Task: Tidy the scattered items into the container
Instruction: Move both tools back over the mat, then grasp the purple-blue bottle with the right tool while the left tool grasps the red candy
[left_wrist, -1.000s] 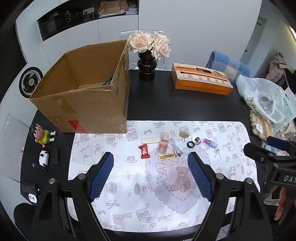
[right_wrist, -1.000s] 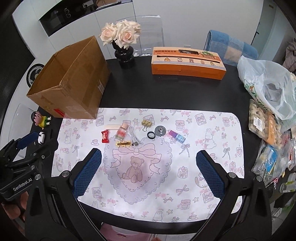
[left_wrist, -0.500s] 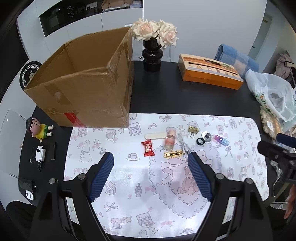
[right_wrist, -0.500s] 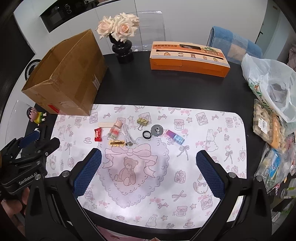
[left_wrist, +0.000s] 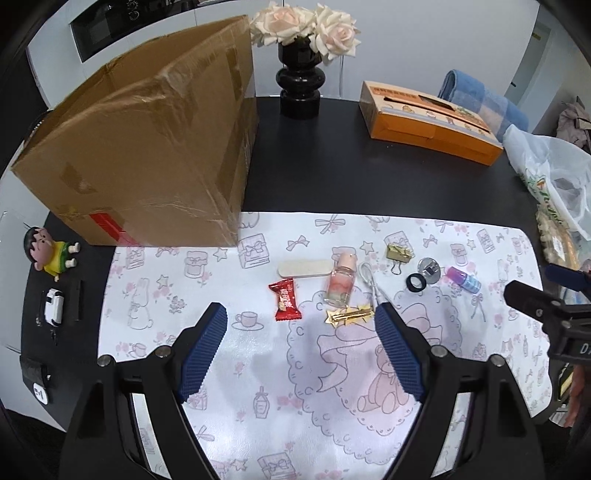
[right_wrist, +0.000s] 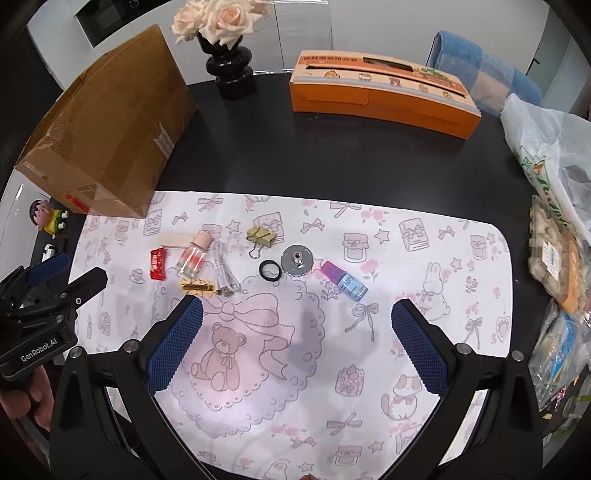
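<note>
We see both the left gripper (left_wrist: 301, 319) and right gripper (right_wrist: 295, 314) wide apart, empty, above the mat (left_wrist: 258, 369); small items mid-frame, candy (left_wrist: 286, 304) near center, cardboard box (left_wrist: 147, 147) upper left.

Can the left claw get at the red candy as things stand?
Probably yes. The left claw is open and empty, the red candy lies flat on the mat just ahead between its fingers, and nothing covers it; the bottle sits apart.
</note>
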